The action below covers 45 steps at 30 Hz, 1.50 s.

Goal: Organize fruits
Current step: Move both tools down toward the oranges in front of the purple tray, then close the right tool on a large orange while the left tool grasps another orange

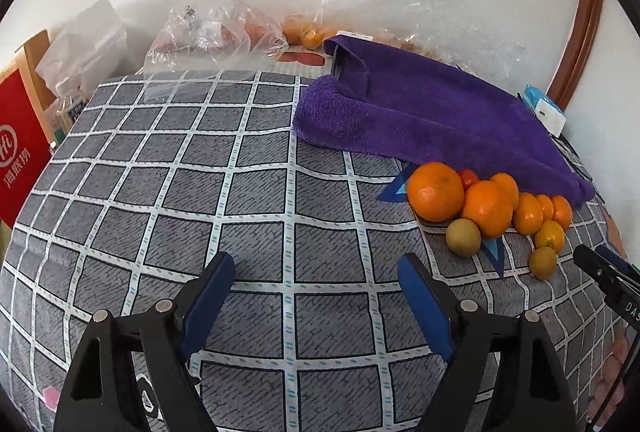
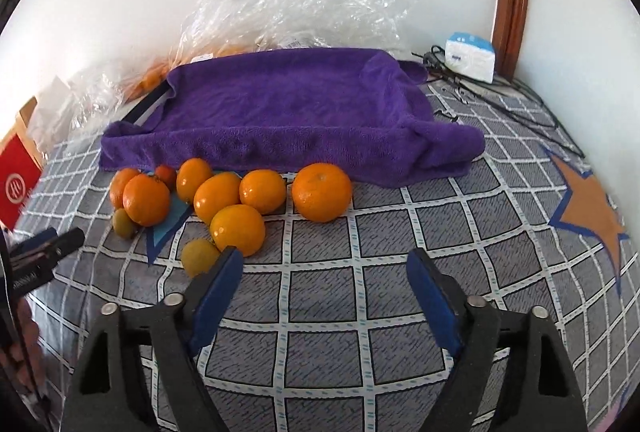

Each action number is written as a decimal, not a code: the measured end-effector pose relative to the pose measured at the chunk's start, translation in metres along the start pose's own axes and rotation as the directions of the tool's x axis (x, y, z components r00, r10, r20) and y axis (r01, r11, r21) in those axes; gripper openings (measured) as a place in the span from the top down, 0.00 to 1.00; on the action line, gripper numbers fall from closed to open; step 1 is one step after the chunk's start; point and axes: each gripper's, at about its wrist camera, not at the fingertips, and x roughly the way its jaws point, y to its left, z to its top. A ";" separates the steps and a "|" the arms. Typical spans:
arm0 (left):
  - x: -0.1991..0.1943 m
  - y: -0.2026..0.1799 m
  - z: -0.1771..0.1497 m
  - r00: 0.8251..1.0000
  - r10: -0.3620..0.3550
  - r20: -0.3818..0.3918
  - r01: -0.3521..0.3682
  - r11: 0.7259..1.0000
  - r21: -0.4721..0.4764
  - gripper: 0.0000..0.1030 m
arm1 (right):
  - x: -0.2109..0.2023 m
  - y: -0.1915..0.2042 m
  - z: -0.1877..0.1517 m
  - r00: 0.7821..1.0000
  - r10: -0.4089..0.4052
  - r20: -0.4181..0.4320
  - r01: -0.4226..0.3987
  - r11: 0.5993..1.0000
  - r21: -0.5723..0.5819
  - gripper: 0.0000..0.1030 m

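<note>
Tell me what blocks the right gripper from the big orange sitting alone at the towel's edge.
Nothing visible does. The right gripper is open and empty, and only bare checkered cloth lies between it and the big orange. The purple towel lies behind the orange; the other fruits sit off to its left.

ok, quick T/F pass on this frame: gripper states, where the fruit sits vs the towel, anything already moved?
1. Both grippers are open and hold nothing. True: the left gripper and the right gripper each show spread fingers with only tablecloth between them.
2. The fruits lie on top of the purple towel. False: the purple towel carries no fruit; the oranges lie on the checked tablecloth along its front edge.
3. The largest orange sits apart at the right end of the group. True.
4. All the fruit is orange. False: a small red fruit and two yellow-green ones, such as this yellow-green fruit, lie among them.
5. The clear plastic bags lie behind the towel. True.
</note>
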 end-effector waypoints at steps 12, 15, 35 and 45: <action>-0.001 0.009 0.001 0.999 -0.031 0.013 0.032 0.999 -0.042 0.25 | 0.013 -0.009 0.008 0.999 0.002 -0.045 -0.003 1.000 -0.016 0.46; -0.004 0.015 0.000 0.998 -0.051 0.030 0.053 0.995 -0.081 0.26 | 0.016 -0.008 0.012 0.999 0.018 -0.034 -0.019 0.999 -0.027 0.47; -0.009 -0.001 -0.005 0.990 -0.131 0.047 0.131 0.991 -0.005 0.29 | 0.057 0.005 0.035 0.999 0.000 -0.039 -0.005 0.991 -0.135 0.61; -0.011 -0.040 0.011 0.996 -0.080 0.038 0.076 0.994 0.084 0.29 | 0.034 -0.008 0.021 1.000 0.020 0.002 -0.020 0.995 -0.100 0.61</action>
